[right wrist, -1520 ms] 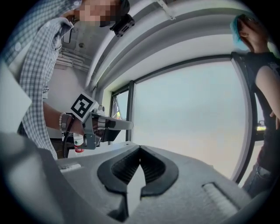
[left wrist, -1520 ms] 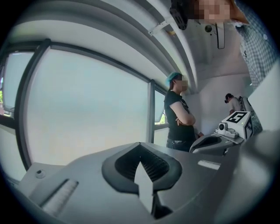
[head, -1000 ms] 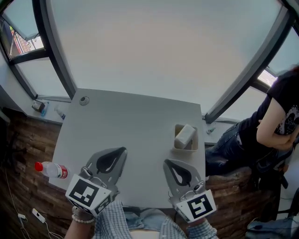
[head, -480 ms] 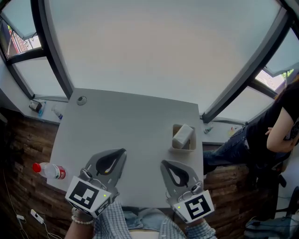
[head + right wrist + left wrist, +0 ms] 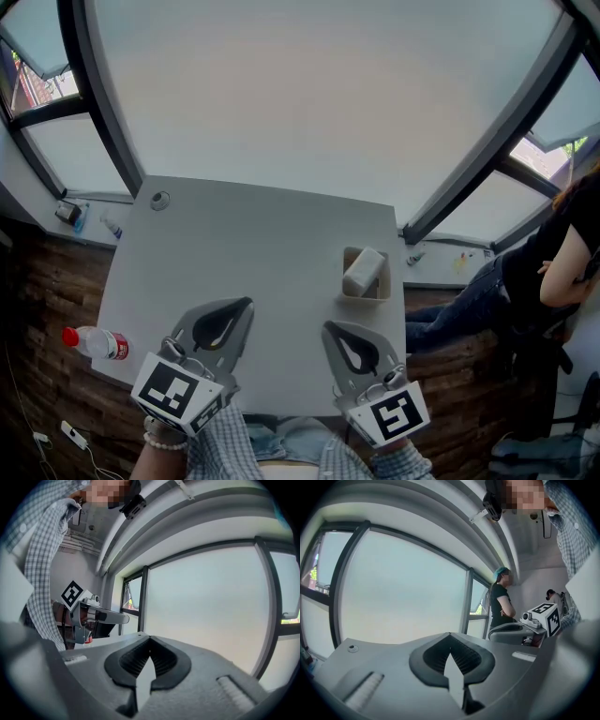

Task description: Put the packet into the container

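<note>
**Packet in the container, both grippers shut and empty at the near edge**

A grey desk (image 5: 262, 248) stands against a wall of pale frosted windows (image 5: 309, 94) with dark frames. A dark wood-grain surface (image 5: 47, 291) shows beyond its left edge.

The container (image 5: 385, 289), a small open box, stands at the desk's right edge, about midway along it. The white packet (image 5: 364, 271) lies inside it on a slant, with its upper end above the rim.

The left gripper (image 5: 245, 306) and the right gripper (image 5: 330, 329) hover over the desk's near edge, left and right of its middle and well apart. Both point toward the far edge. The container is just beyond the right one's tips.

In the left gripper view the left gripper's (image 5: 450, 637) ribbed jaws meet at their tips, with nothing between them. In the right gripper view the right gripper's (image 5: 150, 639) jaws are closed the same way and hold nothing. Checked sleeves (image 5: 220, 441) show behind the two marker cubes.

A clear bottle (image 5: 94, 342) with a red cap lies at the desk's near left corner. Whether it rests on the desk or just past its edge cannot be told. A small round fitting (image 5: 159, 200) sits in the far left corner.

A person (image 5: 553, 272) in a black top and jeans is beyond the right edge.
</note>
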`<state>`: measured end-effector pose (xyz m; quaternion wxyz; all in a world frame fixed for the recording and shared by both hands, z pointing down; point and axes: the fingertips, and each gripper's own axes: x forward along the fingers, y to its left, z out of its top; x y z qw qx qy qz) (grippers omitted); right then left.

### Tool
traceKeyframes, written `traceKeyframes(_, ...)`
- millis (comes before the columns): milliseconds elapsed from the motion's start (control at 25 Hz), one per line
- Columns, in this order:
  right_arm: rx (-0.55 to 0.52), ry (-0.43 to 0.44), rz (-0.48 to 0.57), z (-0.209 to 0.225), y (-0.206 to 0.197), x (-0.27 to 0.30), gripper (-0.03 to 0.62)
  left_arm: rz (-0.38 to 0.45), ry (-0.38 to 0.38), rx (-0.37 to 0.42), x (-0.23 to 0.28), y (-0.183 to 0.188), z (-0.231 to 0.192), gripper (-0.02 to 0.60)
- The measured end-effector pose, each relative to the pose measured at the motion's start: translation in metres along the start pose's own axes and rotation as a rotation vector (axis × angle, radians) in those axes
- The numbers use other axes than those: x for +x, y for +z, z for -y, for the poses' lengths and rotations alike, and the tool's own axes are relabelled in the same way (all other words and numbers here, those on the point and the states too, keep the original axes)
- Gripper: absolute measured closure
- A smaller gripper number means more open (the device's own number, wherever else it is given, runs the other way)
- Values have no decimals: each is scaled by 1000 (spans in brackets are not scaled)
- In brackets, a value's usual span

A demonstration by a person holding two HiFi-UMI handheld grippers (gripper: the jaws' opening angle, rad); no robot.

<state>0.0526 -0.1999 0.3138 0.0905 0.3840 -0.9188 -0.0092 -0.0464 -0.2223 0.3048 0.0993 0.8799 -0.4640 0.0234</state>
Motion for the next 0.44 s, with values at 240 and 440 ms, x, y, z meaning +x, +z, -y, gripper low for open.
traceKeyframes(240, -1, 1, 0, 0, -1, 1, 595, -12, -4, 6, 1, -4, 2, 578)
traceKeyframes(440, 2, 1, 6, 1, -1, 1, 595, -16, -8, 9, 2, -5, 4, 578)
